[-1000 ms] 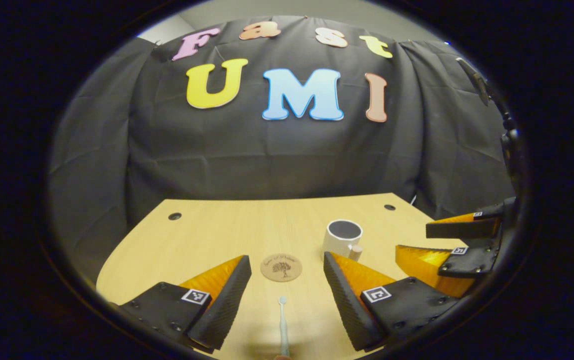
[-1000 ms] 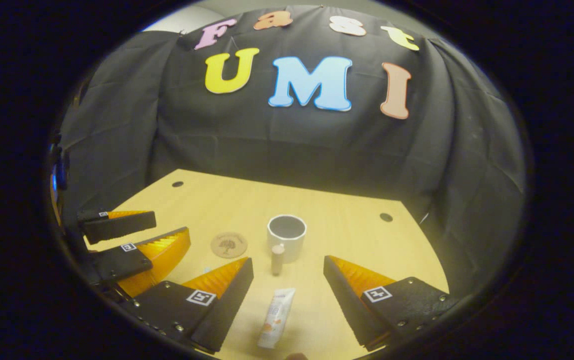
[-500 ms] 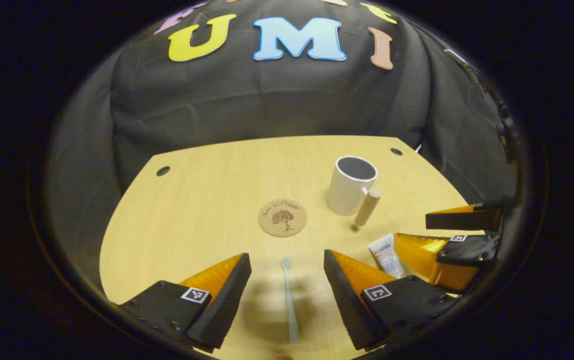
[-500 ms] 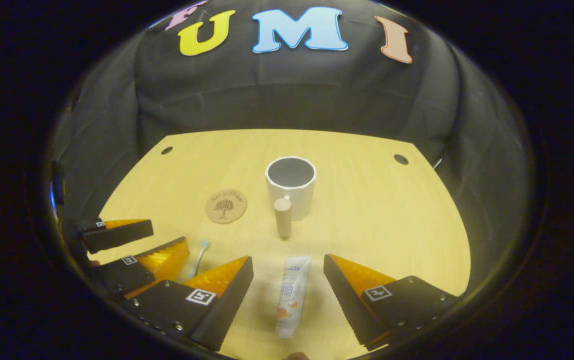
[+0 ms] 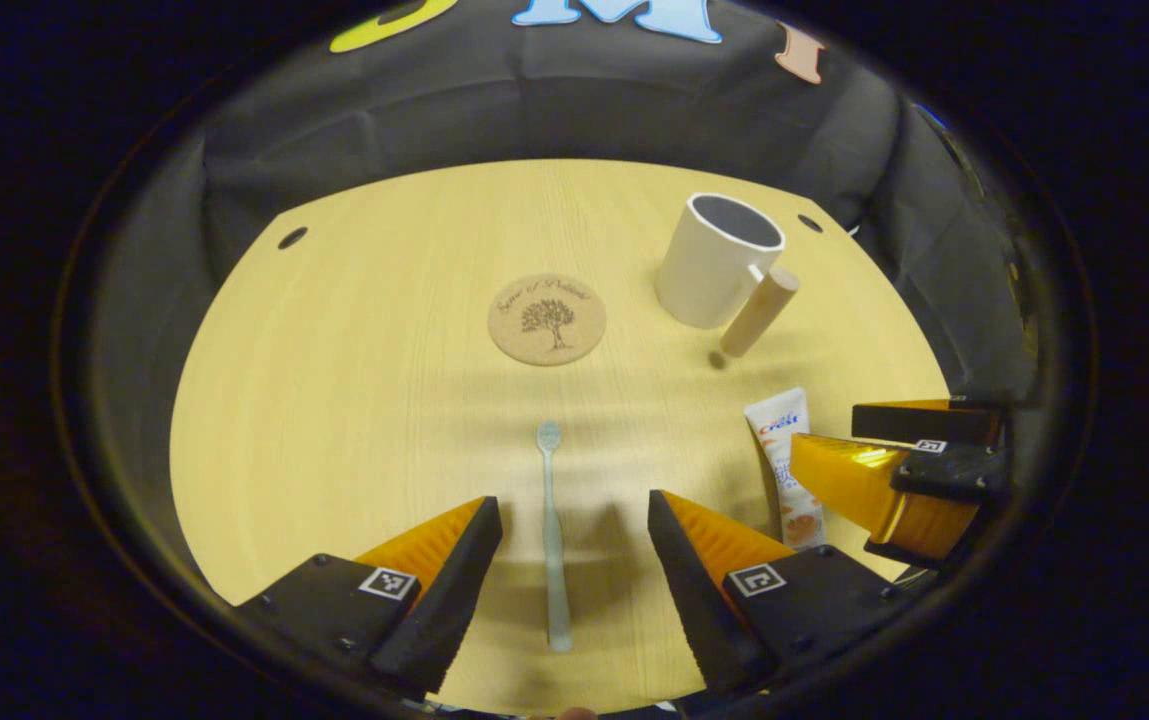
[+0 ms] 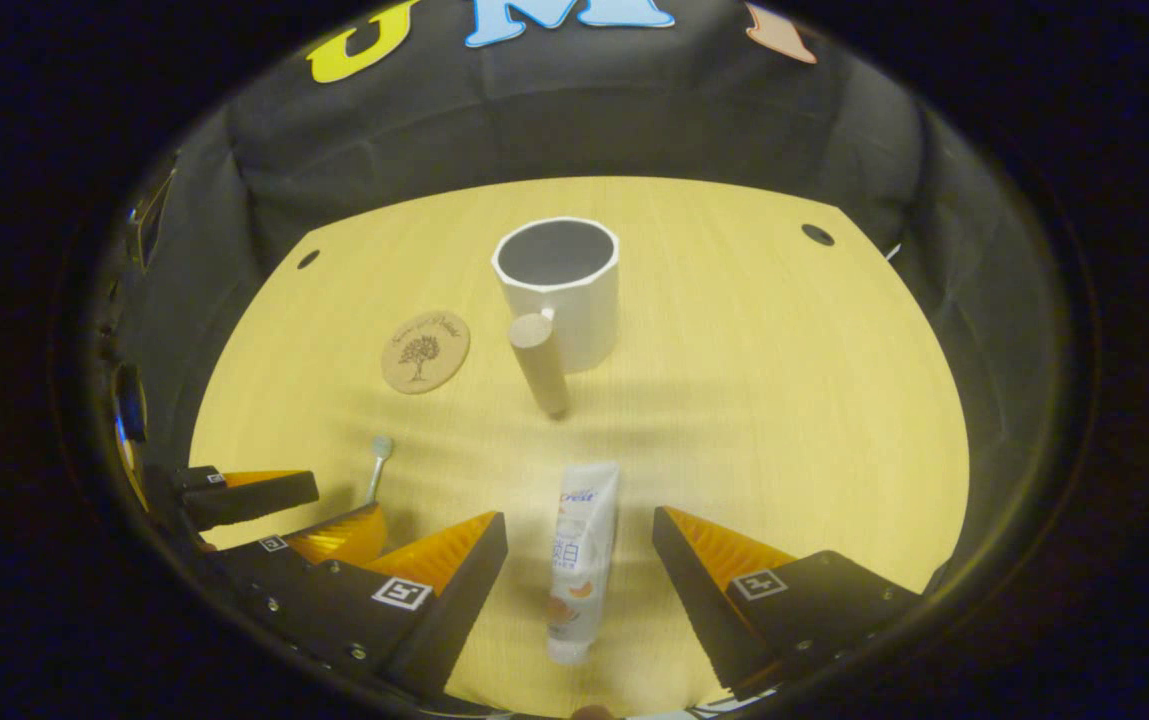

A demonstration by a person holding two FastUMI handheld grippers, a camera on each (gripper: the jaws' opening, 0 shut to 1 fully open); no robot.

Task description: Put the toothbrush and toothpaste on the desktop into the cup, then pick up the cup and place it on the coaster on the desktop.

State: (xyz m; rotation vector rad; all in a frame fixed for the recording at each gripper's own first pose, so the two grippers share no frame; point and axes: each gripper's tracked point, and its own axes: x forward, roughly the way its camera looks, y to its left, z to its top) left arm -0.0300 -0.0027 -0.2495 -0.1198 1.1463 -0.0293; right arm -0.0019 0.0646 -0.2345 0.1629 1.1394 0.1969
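Observation:
A pale toothbrush [image 5: 552, 540] lies on the wooden desktop [image 5: 354, 380], head pointing away, between the fingers of my open left gripper [image 5: 574, 545]. The white toothpaste tube [image 6: 576, 558] lies lengthwise between the fingers of my open right gripper [image 6: 579, 560]; neither gripper touches its object. The white cup [image 6: 562, 290] with a wooden peg handle stands upright and empty farther back, also seen as the cup [image 5: 716, 260] at the right. The round cork coaster [image 5: 547, 318] sits to its left. The toothbrush head [image 6: 381, 450] and the left gripper [image 6: 284, 510] show at lower left of the right gripper view.
The right gripper [image 5: 894, 460] sits beside the toothpaste tube [image 5: 784, 460] at the right of the left gripper view. Cable holes [image 5: 291, 237] [image 6: 817, 234] mark the desktop's far corners. Black cloth surrounds the table on all far sides.
Both grippers have tilted downward and dropped toward the desktop, so the toothbrush and the toothpaste now lie fully between their open fingers. Nothing on the table has moved.

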